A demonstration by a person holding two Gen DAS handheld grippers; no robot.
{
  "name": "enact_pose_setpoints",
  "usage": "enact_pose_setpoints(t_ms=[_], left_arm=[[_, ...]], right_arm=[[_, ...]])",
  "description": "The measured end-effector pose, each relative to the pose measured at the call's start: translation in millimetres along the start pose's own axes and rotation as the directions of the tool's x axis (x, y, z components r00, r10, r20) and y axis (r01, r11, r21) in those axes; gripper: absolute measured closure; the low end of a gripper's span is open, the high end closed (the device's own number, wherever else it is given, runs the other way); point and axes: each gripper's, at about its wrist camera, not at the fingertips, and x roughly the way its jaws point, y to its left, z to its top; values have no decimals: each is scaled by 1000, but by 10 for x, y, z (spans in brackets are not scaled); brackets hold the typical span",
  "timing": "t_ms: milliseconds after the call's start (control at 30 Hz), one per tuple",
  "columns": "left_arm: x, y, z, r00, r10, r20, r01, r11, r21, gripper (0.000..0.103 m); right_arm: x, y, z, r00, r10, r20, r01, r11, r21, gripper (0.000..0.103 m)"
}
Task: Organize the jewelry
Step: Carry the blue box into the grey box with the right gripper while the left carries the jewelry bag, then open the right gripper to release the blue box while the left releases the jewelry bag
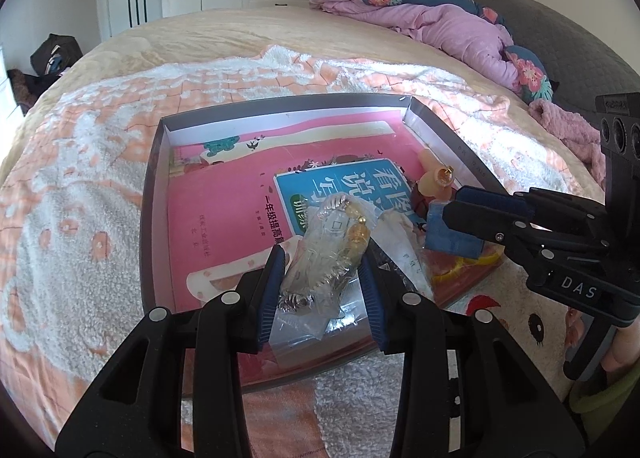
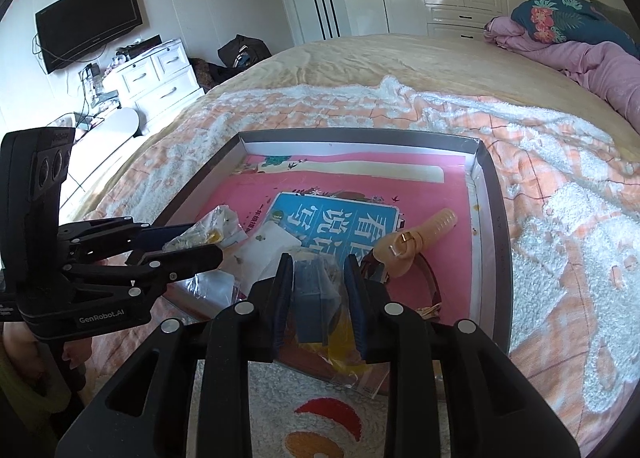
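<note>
We count two grippers: the left gripper and the right gripper. One tray lies on the bed. Inside the tray we see one pink book. Over the book, at the tray's near side, we count one clear bag of beads, one blue box and one white card. At the tray's right side stands one hand-shaped stand carrying one gold ring.
</note>
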Motion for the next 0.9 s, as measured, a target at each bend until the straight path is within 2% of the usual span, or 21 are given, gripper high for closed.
enact_pose_setpoints(t_ms=[433,900], left_arm=[[-10,-14,-21,1000,6,-8,-6,1000,0,73],[-235,14,9,999,26,19,-26,1000,-18,44]], right_arm=[[-160,-54,5,1000,-1,28,0,1000,29,66],[-337,-80,2,998,-1,60,-3,998,59,51]])
